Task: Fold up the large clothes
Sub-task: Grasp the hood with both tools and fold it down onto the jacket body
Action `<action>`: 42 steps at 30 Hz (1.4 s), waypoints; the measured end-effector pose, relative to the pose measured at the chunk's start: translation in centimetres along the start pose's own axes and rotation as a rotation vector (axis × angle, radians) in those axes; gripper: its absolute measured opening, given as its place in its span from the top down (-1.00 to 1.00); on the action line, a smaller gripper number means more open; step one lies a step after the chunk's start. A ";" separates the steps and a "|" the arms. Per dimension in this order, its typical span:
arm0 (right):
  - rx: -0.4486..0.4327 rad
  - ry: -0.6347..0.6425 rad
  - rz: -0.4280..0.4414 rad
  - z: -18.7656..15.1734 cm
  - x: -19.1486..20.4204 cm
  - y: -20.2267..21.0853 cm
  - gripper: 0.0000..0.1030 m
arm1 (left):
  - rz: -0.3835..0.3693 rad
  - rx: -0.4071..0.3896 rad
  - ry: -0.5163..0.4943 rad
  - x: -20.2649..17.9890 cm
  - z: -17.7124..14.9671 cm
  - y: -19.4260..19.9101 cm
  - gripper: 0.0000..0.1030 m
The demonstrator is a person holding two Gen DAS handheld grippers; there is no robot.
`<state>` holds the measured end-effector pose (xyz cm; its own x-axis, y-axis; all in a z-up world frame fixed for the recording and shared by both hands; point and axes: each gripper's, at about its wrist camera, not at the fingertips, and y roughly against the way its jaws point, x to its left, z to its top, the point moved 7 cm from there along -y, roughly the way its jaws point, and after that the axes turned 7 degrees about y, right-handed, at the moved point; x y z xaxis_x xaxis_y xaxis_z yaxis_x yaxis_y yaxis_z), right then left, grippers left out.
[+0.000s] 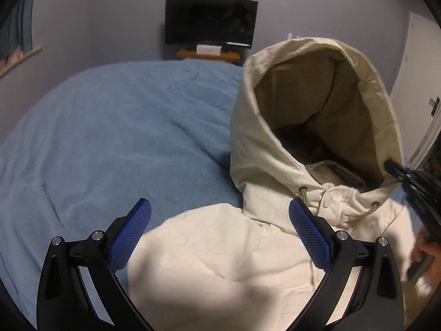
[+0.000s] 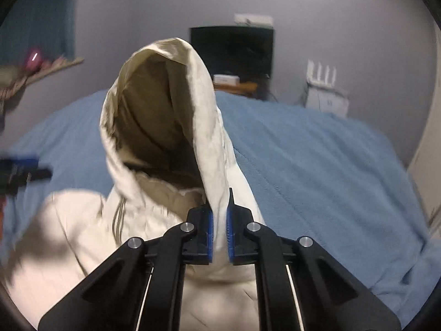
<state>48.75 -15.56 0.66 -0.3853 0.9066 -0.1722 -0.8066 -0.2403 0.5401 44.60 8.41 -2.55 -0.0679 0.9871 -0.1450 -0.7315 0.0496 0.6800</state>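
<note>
A cream hoodie point(image 1: 220, 251) lies on a blue blanket point(image 1: 110, 127); its hood point(image 1: 317, 104) stands up, open towards me, with a tan lining. My left gripper point(image 1: 220, 220) is open and empty, low over the hoodie's shoulder area, its blue pads on either side of the cloth. My right gripper point(image 2: 219, 220) is shut on the hood's right edge point(image 2: 217, 193) near the neck. The hood point(image 2: 165, 115) rises in front of it. The right gripper also shows at the right edge of the left wrist view point(image 1: 408, 176).
The blue blanket point(image 2: 317, 165) covers a bed. Beyond its far edge a dark monitor point(image 1: 210, 23) stands on a wooden stand against the grey wall. A white router and box point(image 2: 323, 91) sit at the back right. A door point(image 1: 413, 69) is at the right.
</note>
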 end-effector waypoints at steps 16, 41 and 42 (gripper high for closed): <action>-0.013 0.086 0.053 -6.2 1.8 4.6 0.90 | -0.006 -0.054 -0.382 -5.7 -4.2 1.7 0.64; 0.165 0.273 0.124 -12.4 5.4 3.3 0.90 | -0.071 0.073 -0.313 -3.9 -13.9 3.0 0.69; 0.166 0.268 0.126 -12.5 5.2 3.1 0.90 | -0.067 0.069 -0.317 -4.0 -14.3 3.4 0.57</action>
<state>38.61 -15.97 -8.88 -0.5992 0.7447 -0.2939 -0.6696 -0.2649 0.6939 32.67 2.42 -9.89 0.2010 0.9790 0.0326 -0.6792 0.1153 0.7249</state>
